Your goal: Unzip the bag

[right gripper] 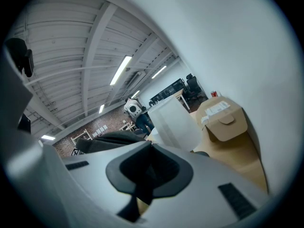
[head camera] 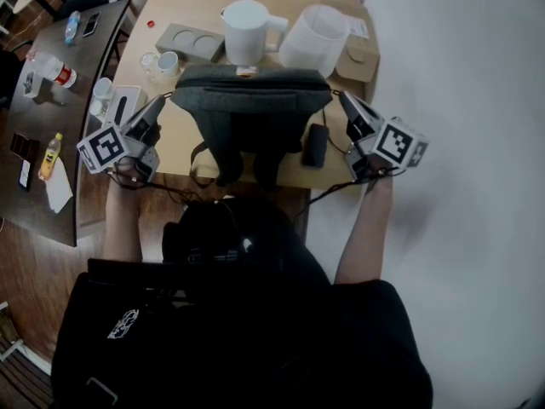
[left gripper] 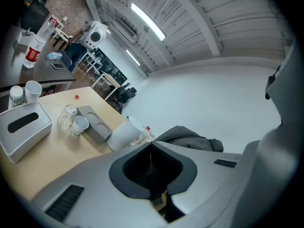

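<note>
Flanking a grey bag [head camera: 251, 96] lying crosswise — left gripper [head camera: 163, 100] and right gripper [head camera: 343, 96], one near each end, jaws closed, empty.

No readable text — seemingly too small

bench [head camera: 179, 135]: light wood | white jug [head camera: 247, 28]: at back | white tub [head camera: 313, 39]: beside jug | brown box [head camera: 358, 56]: back corner | paper cup [head camera: 168, 62]: near grey tray [head camera: 189, 41]
</note>
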A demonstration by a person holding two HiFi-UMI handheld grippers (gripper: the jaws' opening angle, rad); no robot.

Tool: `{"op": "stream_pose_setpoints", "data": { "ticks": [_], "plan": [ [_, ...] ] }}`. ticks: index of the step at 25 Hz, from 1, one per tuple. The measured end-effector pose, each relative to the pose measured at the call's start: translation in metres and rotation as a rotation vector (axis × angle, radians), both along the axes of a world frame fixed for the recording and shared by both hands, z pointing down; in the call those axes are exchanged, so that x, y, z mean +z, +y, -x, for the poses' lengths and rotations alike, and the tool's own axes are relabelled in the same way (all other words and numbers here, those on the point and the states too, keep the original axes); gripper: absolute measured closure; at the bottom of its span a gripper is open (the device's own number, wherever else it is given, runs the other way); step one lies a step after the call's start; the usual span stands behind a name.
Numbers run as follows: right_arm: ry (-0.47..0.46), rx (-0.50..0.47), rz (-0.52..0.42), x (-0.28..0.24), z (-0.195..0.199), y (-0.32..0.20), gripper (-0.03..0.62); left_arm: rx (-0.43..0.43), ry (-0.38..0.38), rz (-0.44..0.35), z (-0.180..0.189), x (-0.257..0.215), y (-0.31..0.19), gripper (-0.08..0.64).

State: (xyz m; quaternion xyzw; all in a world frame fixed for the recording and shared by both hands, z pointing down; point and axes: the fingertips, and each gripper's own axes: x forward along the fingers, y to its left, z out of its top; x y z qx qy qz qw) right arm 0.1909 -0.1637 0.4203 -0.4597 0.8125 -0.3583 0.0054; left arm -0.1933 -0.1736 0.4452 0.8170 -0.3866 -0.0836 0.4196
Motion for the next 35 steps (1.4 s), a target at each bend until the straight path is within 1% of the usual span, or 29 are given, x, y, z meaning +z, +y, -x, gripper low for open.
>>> {"op": "stream_pose_setpoints", "data": {
  "ticks": [5, 8, 11, 15, 23, 27, 30, 35],
  "plan": [
    [0.007, -0.011, -0.007, 0.000, 0.001, -0.001, 0.580, -0.001, 0.016, 0.009, -0.001, 0.002, 0.000, 0.554],
    [-0.003, -0.001, 0.004, 0.003, 0.000, -0.001, 0.580, -0.016, 0.028, 0.030, 0.003, 0.010, 0.000, 0.554],
    [-0.005, 0.003, 0.009, 0.004, -0.001, 0.000, 0.580, -0.008, 0.005, 0.021, 0.002, 0.007, 0.001, 0.554],
    [-0.005, 0.004, 0.015, 0.005, -0.001, -0.001, 0.580, -0.003, 0.029, 0.024, 0.001, 0.010, 0.000, 0.554],
    [-0.006, 0.007, 0.023, 0.010, -0.003, -0.002, 0.580, -0.007, 0.004, 0.031, 0.002, 0.012, -0.001, 0.554],
    [-0.011, 0.009, 0.028, 0.012, -0.002, -0.003, 0.580, -0.010, 0.028, 0.044, 0.001, 0.014, -0.001, 0.554],
    [-0.009, 0.005, 0.025, 0.014, -0.002, -0.004, 0.579, -0.015, 0.019, 0.050, 0.002, 0.017, -0.001, 0.554],
    [-0.010, 0.007, 0.027, 0.015, -0.003, -0.005, 0.579, -0.005, 0.017, 0.039, 0.001, 0.017, -0.003, 0.554]
  ]
}}
